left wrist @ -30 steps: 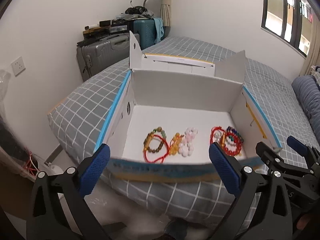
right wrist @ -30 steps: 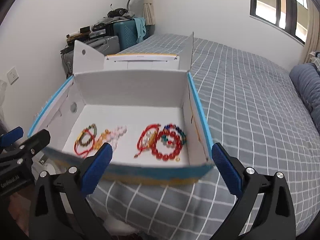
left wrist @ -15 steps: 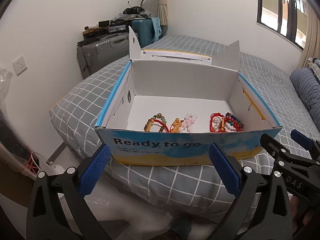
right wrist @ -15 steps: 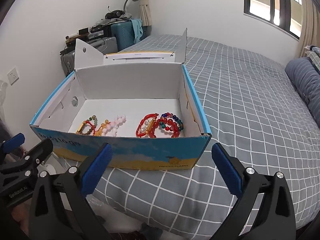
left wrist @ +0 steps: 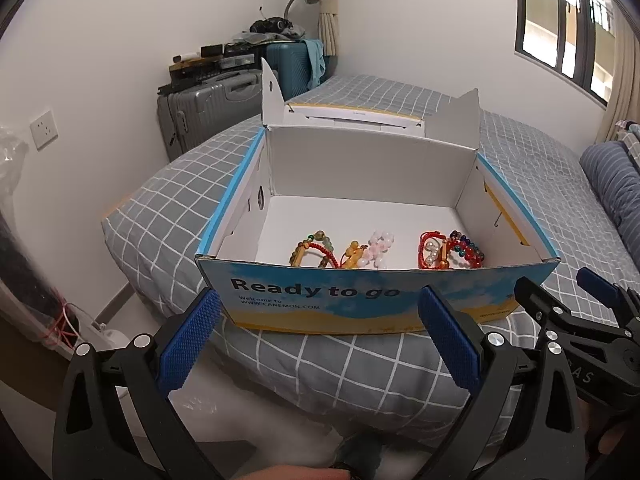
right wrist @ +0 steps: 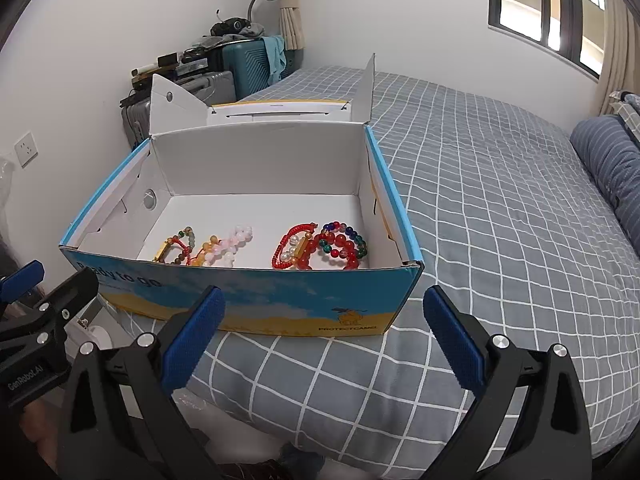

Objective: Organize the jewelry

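Bracelets (right wrist: 320, 246) inside open box (right wrist: 256, 300)

Bracelets (left wrist: 384, 250) in open box (left wrist: 360, 296); bed (left wrist: 320, 364) beneath.

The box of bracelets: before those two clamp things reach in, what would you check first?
1. Box lid open: ok.
2. Left gripper jaws wide, holding nothing: ok.
3. Right gripper jaws wide, holding nothing: ok.
4. Bracelets separate enough to lift one alone: not ok, they overlap in two clusters.
5. Box sits flat on the bed: ok, though near the bed's edge.
6. Front wall hides part of the bracelets: cannot tell their full layout.
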